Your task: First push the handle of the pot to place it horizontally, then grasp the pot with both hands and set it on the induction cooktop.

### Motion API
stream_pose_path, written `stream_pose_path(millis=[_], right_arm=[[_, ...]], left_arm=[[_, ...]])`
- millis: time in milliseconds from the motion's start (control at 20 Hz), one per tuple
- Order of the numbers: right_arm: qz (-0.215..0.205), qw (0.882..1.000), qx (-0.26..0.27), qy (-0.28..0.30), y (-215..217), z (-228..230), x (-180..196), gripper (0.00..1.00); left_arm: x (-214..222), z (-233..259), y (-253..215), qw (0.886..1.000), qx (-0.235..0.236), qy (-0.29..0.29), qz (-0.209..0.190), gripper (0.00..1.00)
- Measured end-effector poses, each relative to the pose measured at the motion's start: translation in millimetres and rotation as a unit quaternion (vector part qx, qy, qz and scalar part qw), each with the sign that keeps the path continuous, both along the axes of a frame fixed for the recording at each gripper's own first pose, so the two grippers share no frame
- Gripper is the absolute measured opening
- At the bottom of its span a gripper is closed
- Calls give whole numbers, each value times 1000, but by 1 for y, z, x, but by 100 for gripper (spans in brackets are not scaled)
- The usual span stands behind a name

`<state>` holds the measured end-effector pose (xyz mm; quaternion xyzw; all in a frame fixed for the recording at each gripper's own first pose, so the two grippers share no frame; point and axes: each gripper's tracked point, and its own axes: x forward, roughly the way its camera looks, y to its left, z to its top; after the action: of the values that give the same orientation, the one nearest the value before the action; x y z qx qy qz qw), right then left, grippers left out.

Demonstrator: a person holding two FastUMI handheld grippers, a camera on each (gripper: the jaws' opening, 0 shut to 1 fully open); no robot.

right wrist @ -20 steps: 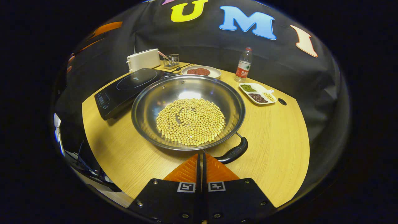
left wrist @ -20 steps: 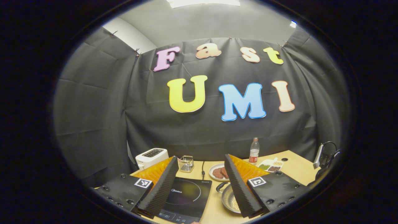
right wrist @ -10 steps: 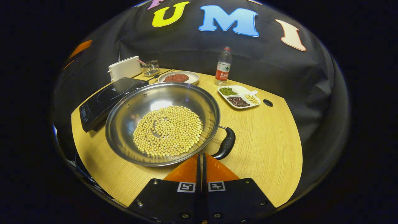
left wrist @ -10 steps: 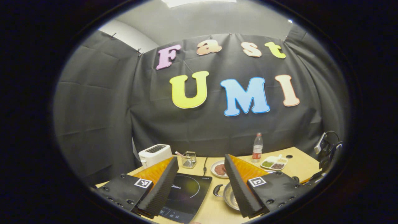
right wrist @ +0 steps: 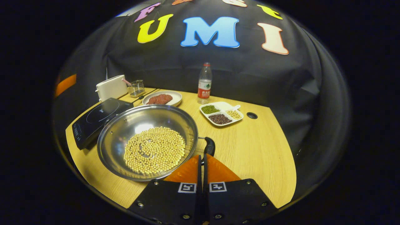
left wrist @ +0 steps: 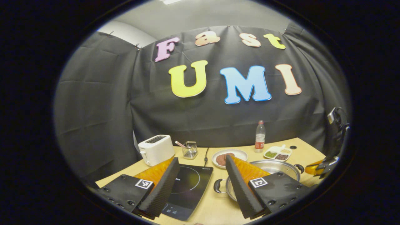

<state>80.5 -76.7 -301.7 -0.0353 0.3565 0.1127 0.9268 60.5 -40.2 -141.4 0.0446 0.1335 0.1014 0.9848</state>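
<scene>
A steel pot (right wrist: 140, 120) holding soybeans (right wrist: 154, 150) sits on the wooden table (right wrist: 259, 150), just right of the black induction cooktop (right wrist: 97, 120). My right gripper (right wrist: 201, 157) is shut with nothing between its fingers, its tips right at the pot's black right handle (right wrist: 210, 146). In the left gripper view, my left gripper (left wrist: 201, 159) hovers open above the table, over the cooktop (left wrist: 187, 187) and the pot's left handle (left wrist: 217, 186). The pot rim (left wrist: 275, 164) lies behind its right finger.
At the back stand a white toaster (right wrist: 111, 87), a wire utensil basket (right wrist: 136, 88), a plate of meat (right wrist: 162, 98), a water bottle (right wrist: 204, 84) and a divided dish of beans (right wrist: 221, 113). The table's front edge curves close below the pot.
The right handle has swung round the pot from the near side toward its right side, with the shut right gripper following it. The left gripper tilted down, bringing more of the table into view.
</scene>
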Motion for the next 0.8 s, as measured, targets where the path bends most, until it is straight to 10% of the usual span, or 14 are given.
stream_pose_path(millis=[200,800], right_arm=[[-58,997,38,-44,-2,20,12,97],[-96,995,11,-14,24,-17,33,97]], left_arm=[[24,-30,-3,999,-17,20,-27,94],[79,-178,-19,976,-78,175,-100,98]])
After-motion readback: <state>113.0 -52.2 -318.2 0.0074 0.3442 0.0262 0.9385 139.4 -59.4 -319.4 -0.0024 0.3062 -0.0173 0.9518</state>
